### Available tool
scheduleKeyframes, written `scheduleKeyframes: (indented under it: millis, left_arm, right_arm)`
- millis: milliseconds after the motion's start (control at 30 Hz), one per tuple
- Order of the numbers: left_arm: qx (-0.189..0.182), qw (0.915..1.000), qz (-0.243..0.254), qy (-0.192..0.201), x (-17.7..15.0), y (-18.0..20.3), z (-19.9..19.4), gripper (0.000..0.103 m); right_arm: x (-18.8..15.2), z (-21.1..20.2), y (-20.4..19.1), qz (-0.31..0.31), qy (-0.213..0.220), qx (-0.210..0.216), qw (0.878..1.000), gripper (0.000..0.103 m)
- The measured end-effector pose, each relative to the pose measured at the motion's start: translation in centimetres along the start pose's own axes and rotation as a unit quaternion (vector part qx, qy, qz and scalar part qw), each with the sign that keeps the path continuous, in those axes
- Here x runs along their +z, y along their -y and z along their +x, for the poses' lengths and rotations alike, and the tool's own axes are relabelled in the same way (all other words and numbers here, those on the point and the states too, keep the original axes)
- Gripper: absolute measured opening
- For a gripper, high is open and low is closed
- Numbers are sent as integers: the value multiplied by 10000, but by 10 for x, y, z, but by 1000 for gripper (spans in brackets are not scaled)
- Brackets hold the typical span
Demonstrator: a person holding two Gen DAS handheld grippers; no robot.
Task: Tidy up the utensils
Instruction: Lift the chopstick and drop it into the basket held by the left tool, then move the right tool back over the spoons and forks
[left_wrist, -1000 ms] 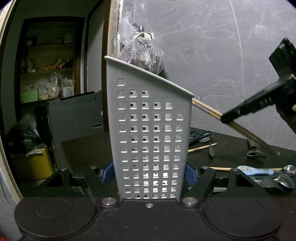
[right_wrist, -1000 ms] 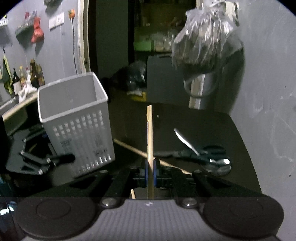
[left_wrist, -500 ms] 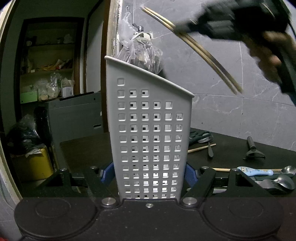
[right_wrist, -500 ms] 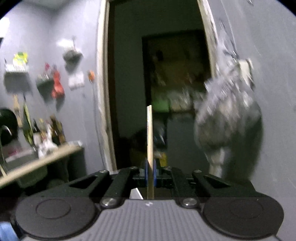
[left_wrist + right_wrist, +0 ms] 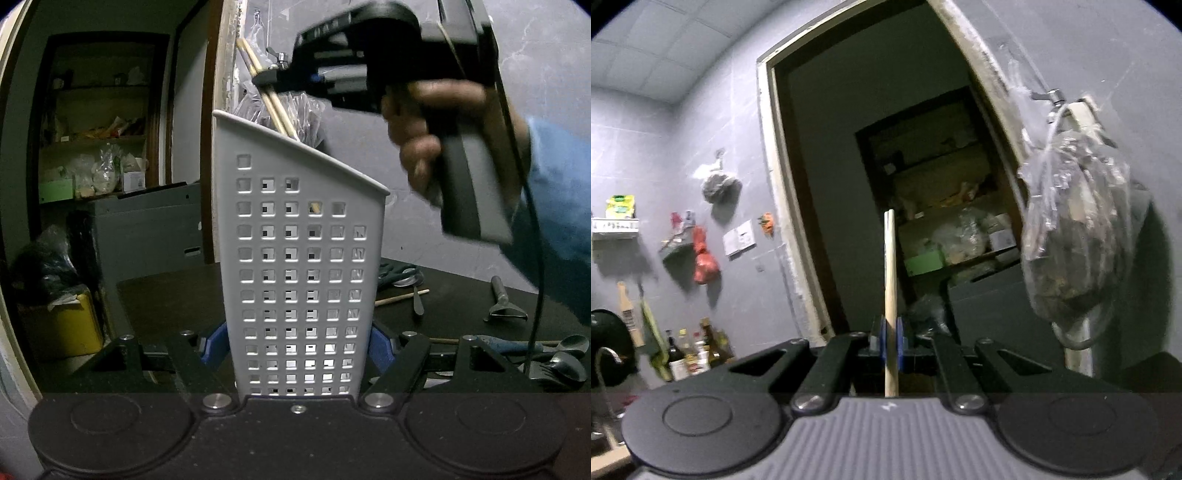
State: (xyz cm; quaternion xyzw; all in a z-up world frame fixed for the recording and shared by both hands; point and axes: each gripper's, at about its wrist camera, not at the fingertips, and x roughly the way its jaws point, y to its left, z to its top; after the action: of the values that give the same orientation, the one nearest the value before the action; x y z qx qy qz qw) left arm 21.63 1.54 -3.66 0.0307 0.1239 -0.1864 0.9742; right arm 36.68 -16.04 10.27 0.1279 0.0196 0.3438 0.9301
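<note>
1. White perforated utensil holder point(image 5: 303, 266) stands upright on dark table point(image 5: 454, 306), slanted rim, rows of square holes. Left gripper point(image 5: 303, 343) clamps it, blue pads pressing both lower sides.
2. Inside holder: lower ends of wooden chopsticks point(image 5: 271, 99) dip past the rim; a tan bit shows thru one hole. Rest of the interior can't be seen.
3. Chopsticks: pale wood, slim pair, tilted w/ tops leaning up-left. Right gripper point(image 5: 892, 341) is clenched on them mid-length, above the holder; right hand point(image 5: 436, 129) w/ blue sleeve holds it.
4. Still on table, right of holder: single chopstick point(image 5: 400, 297), scissors point(image 5: 397, 271), spoons point(image 5: 569, 354), peeler-like tool point(image 5: 504, 302).
5. Clear plastic bag point(image 5: 1075, 240) hangs on wall behind.
</note>
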Motion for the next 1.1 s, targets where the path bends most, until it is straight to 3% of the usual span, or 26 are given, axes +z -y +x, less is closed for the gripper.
scheduleKeyframes:
  millis: [167,467,667,933,1100]
  left_arm:
    - [-9,10000,-11,7,-1,-1,0,76]
    - [-2,10000,-1,5,-2,-2,0,76]
    - [3,10000,-48,7,-2,-1,0,76]
    - [29,9999,-103,-6,-1,-2,0,76]
    - [33,9999,-142,-8,0,-2,-1,76]
  right_arm:
    - [-21,-17,3,-74,40,-142,9999,7]
    - [-36,-42,-2,-394,-440,-285,9978,7]
    - [-45,-59,-10,-676,-1009,-328,9921,9]
    - [-46,-94,-24,-684,-1165,-286,9904,60]
    - [-44,-128,-31,-740,-1092,-561,9897,87]
